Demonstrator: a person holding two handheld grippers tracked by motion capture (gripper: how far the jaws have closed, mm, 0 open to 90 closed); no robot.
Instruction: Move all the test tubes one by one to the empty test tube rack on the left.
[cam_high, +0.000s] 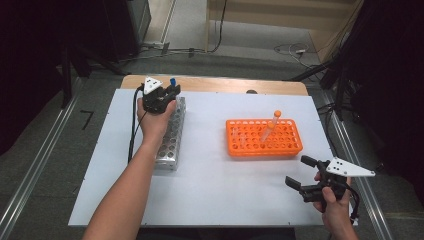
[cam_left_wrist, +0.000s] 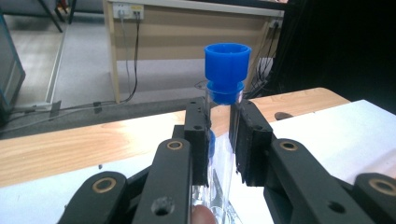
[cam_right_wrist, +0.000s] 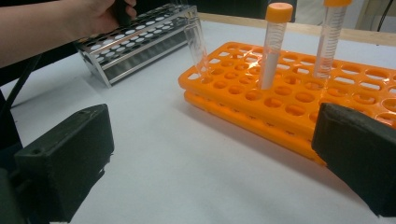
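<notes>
While the left tool (cam_high: 165, 95) hangs over the far end of the metal rack (cam_high: 172, 135) at the left side of the tabletop (cam_high: 210, 170), its jaws are closed on a clear tube with a blue cap (cam_left_wrist: 227, 70), gripping the glass just under the cap so that the cap stands free above them. In the left gripper view the tube stands upright between the pads, and its lower end runs down out of sight, so I cannot tell whether the bottom sits in a hole of the rack or has cleared it. The step in hand looks like a pick or a placement at that rack; which of the two the pictures do not settle. Either way, the next move calls for keeping the tube vertical and moving it straight along its own length, since a sideways pull could catch it against a hole's rim. Further right, the orange rack (cam_high: 264, 137) sits near the middle of the tabletop with two orange-capped tubes (cam_right_wrist: 273, 44) standing in it and a clear uncapped one leaning at its near corner. At the far right, the right tool (cam_high: 303, 173) waits near the tabletop's front edge, jaws wide apart and holding nothing, facing the orange rack and well apart from it.
</notes>
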